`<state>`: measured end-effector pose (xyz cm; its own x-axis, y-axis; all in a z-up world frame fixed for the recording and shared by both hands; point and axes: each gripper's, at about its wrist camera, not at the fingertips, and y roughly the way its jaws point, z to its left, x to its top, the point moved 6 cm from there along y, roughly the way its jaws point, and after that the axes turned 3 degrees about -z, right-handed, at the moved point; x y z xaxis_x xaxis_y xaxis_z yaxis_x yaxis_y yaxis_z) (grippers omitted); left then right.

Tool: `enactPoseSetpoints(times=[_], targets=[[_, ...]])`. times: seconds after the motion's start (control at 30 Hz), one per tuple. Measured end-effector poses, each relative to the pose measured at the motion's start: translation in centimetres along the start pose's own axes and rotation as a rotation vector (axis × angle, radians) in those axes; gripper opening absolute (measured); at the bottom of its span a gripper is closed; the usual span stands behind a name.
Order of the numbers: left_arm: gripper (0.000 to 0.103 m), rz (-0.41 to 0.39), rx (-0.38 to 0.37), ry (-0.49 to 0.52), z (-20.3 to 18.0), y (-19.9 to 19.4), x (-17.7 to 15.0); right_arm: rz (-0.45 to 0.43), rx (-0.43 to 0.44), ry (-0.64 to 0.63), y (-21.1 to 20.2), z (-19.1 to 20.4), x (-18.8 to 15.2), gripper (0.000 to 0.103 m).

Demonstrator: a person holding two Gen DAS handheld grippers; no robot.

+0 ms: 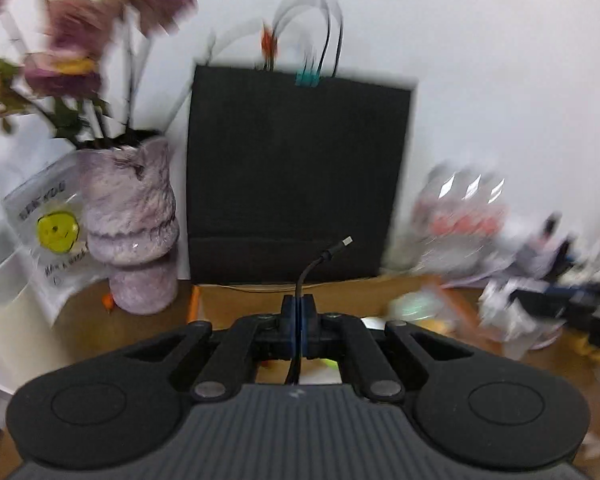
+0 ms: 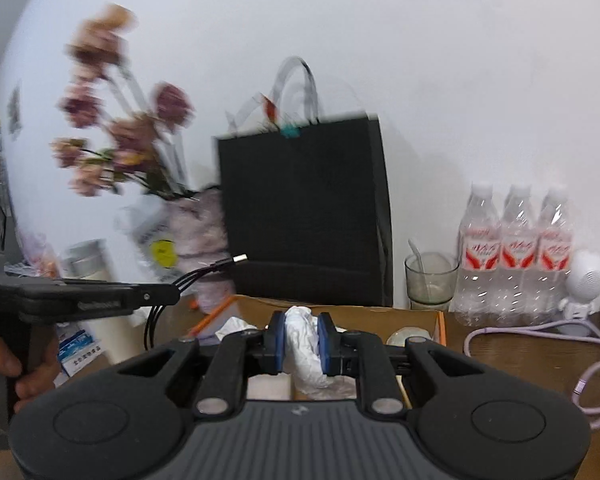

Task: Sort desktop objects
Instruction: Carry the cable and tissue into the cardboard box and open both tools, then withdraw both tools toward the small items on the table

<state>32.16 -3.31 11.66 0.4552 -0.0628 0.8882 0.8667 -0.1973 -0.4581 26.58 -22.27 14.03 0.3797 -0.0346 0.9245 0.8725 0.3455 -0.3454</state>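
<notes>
In the left wrist view my left gripper [image 1: 299,312] is shut on a thin black cable [image 1: 306,276], whose metal plug sticks up in front of a black paper bag [image 1: 296,176]. In the right wrist view my right gripper [image 2: 301,322] is shut on a crumpled white tissue [image 2: 306,360], held over an open cardboard box [image 2: 440,318]. More white tissue lies in the box. At the left of that view a hand holds the left gripper [image 2: 171,294], with the black cable [image 2: 220,266] sticking out of its tip.
A pink vase [image 1: 132,220] with dried flowers stands left of the bag, beside a smiley-face pouch [image 1: 56,232]. Right of the box are a glass cup [image 2: 430,280] with a spoon, three water bottles [image 2: 516,248], a white speaker [image 2: 584,280] and a purple cable [image 2: 540,332].
</notes>
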Motion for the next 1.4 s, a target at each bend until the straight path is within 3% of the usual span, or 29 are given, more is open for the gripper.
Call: enactPoseSetpoints(times=[0.2,0.3,0.37,0.4,0.43,0.5,0.7,0.87,0.97,1.0,1.03,1.1,1.23,1.4], targets=[[0.004,0.244,-0.04,-0.064,1.3,10.3,-3.6,0.168,-0.097,-0.017,10.8,-2.7,-2.3,0.016],[0.005,0.301,-0.018,-0.101,1.7,11.9,-5.5,0.241,-0.134,-0.011,14.1,-3.4,-4.2,0.017],[0.01,0.287,-0.091,-0.128,1.7,11.2,-5.5,0.283,-0.14,0.018,15.3,-3.8,-5.4,0.019],[0.023,0.285,-0.117,-0.129,1.8,10.7,-5.2,0.294,-0.135,0.035,15.6,-3.9,-5.8,0.021],[0.04,0.269,-0.123,-0.132,2.0,10.0,-4.8,0.31,-0.133,0.048,16.0,-4.1,-5.9,0.029],[0.05,0.227,-0.097,-0.134,2.7,8.3,-3.6,0.343,-0.118,0.069,16.5,-4.0,-6.1,0.048],[0.05,0.158,-0.061,-0.136,4.0,3.6,-0.2,0.289,-0.098,0.122,12.9,-3.7,-3.7,0.053],[0.052,0.149,-0.034,-0.181,4.4,-0.6,1.0,0.237,-0.121,0.105,8.5,-2.7,-0.7,0.062],[0.07,0.136,-0.019,-0.179,3.7,-3.7,0.5,0.202,-0.106,0.093,5.6,-1.5,0.4,0.067],[0.083,0.124,-0.014,-0.178,3.6,-5.0,0.2,0.197,-0.097,0.084,4.6,-0.9,0.4,0.071],[0.092,0.11,-0.008,-0.18,3.4,-6.4,-0.3,0.196,-0.088,0.076,3.7,-0.4,0.3,0.075],[0.101,0.071,-0.005,-0.185,2.9,-9.4,-1.5,0.209,-0.048,0.041,2.2,1.2,-1.0,0.078],[0.103,-0.002,0.017,-0.16,1.7,-14.5,-4.1,0.227,0.013,-0.042,-0.8,4.4,-4.8,0.078],[0.103,-0.151,0.107,-0.103,-0.6,-19.6,-7.1,0.112,0.009,-0.076,-6.6,7.1,-7.1,0.086]])
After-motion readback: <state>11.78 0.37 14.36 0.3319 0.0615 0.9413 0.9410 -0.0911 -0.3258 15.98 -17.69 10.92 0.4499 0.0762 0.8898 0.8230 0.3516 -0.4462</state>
